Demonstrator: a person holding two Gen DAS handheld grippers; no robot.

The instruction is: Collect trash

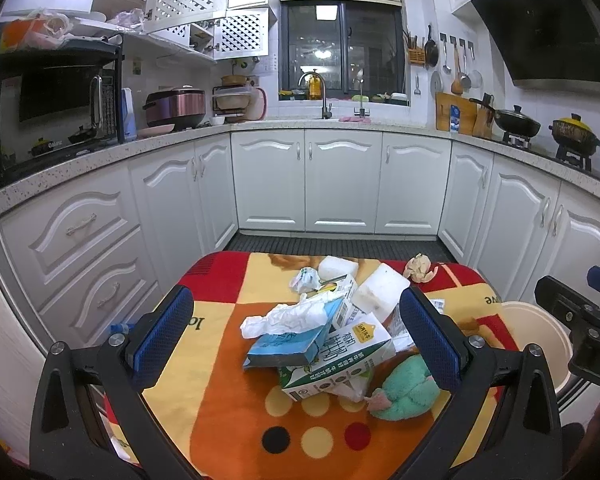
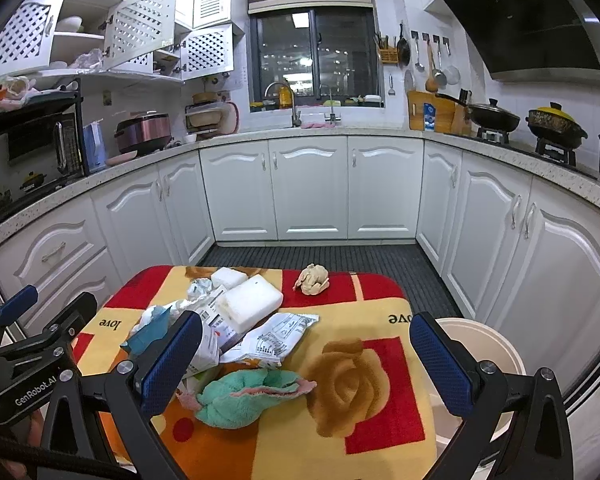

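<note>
Both grippers, left [image 1: 296,334] and right [image 2: 306,354], hover with jaws wide, holding nothing.
Trash pile [image 1: 324,332] of cartons, foam and crumpled paper sits mid-tabletop [image 2: 372,420]; cream bin [image 2: 496,344] stands just beside its right edge.

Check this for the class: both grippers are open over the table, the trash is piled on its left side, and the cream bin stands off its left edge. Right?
One slip: the cream bin stands off the table's right edge, as the right wrist view shows. Both the left gripper and right gripper are open, and the trash is piled on the left.
</note>
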